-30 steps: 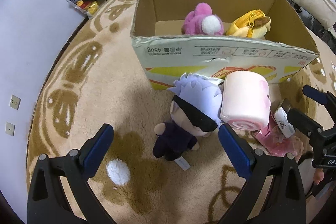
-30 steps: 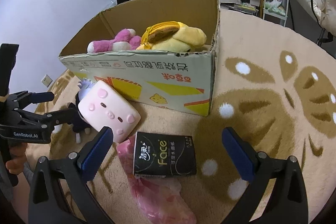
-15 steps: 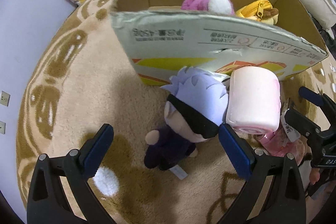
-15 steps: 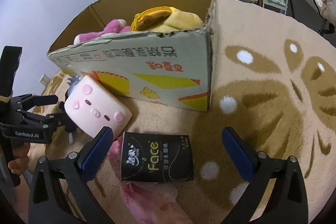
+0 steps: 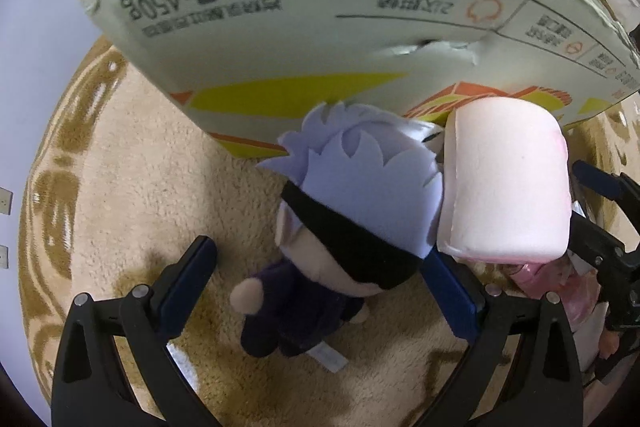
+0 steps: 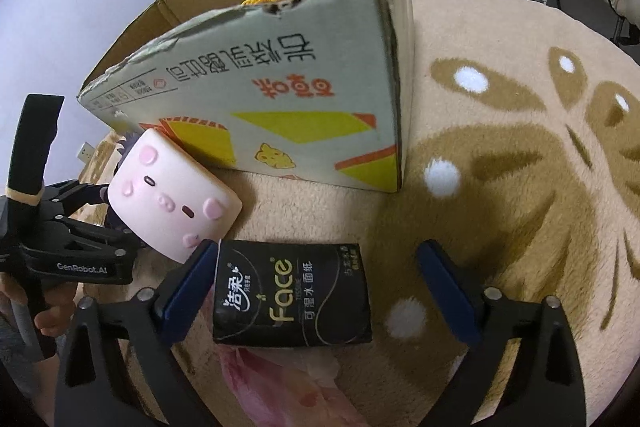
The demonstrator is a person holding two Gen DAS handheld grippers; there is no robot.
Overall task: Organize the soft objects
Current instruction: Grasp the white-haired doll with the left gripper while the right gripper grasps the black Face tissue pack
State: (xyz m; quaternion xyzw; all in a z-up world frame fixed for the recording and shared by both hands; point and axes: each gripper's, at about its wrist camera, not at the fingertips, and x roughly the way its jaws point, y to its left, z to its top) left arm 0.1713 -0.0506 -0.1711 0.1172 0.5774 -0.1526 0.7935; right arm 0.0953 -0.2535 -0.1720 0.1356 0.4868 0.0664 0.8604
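From my left wrist camera, my left gripper (image 5: 316, 283) is spread wide and holds nothing. The doll (image 5: 336, 247), with pale purple hair and a black blindfold, lies on the rug (image 5: 132, 187) between my fingers, its head leaning against the front wall of the cardboard box (image 5: 280, 19). The right finger sits close against the side of its head; the left finger stands well apart from it. The pink pig cushion (image 5: 504, 187) presses against the doll's head on the right, just past my right finger. If I close here, I judge that finger could catch the cushion's lower edge along with the head, so I drag both or pinch neither firmly. The head is big and the body small and limp, so a grip on the head alone may let the doll swing or slip on the lift. The box wall is close ahead, and pushing further could shove it.

From my right wrist camera, my right gripper (image 6: 320, 287) is also open and empty, straddling the black tissue pack (image 6: 292, 295) on the rug. The left finger is just beside the pack's corner; the right finger is clear of it. A pink plastic bag (image 6: 288, 383) lies under the pack's near edge, and I could snag it when closing. The cushion rests just beyond my left finger, and my other gripper works right behind it, so the two could bump. The box's torn rim is tall, and a low lift could catch it.
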